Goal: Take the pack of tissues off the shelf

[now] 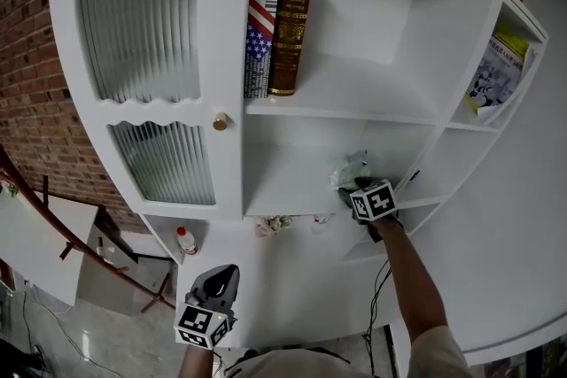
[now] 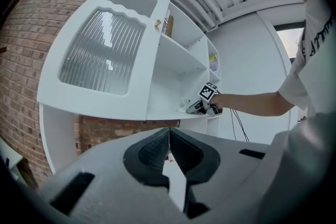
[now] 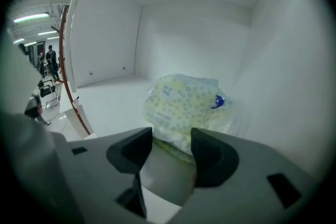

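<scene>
The pack of tissues [image 3: 184,105], pale yellow with a blue spot, lies on the white shelf [image 3: 105,107] near the compartment's right wall. My right gripper [image 3: 172,140] is open, and the pack's near end sits between its fingertips. In the head view the right gripper [image 1: 352,189] reaches into the middle compartment, with the pack of tissues [image 1: 351,165] just beyond it. The left gripper [image 2: 169,132] is shut on nothing; in the head view the left gripper [image 1: 223,274] hangs low, well below the shelves. From the left gripper view the right gripper [image 2: 197,107] is seen at the shelf's edge.
Two upright books [image 1: 280,13] stand on the shelf above. A ribbed-glass cabinet door [image 1: 142,22] with a brass knob [image 1: 220,121] is to the left. Magazines [image 1: 498,71] fill the far right compartment. Small objects [image 1: 273,226] and a bottle [image 1: 186,241] sit lower down.
</scene>
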Demonstrator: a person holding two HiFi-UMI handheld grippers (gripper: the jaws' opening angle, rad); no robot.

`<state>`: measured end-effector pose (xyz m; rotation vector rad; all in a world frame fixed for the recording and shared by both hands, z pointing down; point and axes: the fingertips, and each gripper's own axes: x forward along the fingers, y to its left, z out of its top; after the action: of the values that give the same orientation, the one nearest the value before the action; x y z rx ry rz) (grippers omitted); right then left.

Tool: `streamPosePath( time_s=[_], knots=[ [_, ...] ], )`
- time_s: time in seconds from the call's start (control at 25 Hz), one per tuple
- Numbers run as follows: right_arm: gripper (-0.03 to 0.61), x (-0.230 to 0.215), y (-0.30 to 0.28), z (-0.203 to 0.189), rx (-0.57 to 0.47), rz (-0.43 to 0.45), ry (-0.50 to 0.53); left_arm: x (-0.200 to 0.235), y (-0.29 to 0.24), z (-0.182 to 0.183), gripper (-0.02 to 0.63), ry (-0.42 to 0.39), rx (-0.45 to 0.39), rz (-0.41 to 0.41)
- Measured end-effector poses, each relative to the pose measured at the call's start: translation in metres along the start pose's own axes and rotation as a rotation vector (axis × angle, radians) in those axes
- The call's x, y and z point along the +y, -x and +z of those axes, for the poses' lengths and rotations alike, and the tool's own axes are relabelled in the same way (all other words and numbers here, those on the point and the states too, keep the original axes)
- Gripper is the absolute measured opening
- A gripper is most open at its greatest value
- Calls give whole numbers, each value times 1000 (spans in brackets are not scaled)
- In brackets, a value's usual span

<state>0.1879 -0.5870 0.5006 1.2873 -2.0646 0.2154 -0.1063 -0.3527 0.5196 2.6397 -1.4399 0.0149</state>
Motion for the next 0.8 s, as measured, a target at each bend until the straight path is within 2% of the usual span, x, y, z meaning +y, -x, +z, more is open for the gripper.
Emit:
streamPosePath(
  time_s=[0.12, 0.2, 0.32, 0.48, 0.8],
  knots=[
    [225, 0, -3, -1, 24, 53, -55, 1, -1, 0, 26, 1, -2, 4],
    [206, 0, -4, -1, 30, 67, -55, 0, -1, -1, 26, 0, -2, 4],
    [94, 0, -5, -1, 48, 56, -5, 0, 0, -2, 26, -4, 1, 6],
    [52, 1, -5, -1, 58, 44, 60, -1, 2, -2, 26, 2, 1, 13],
    [43, 5, 13, 11, -68, 54, 65, -2, 7, -3, 26, 2, 5, 23]
  ],
)
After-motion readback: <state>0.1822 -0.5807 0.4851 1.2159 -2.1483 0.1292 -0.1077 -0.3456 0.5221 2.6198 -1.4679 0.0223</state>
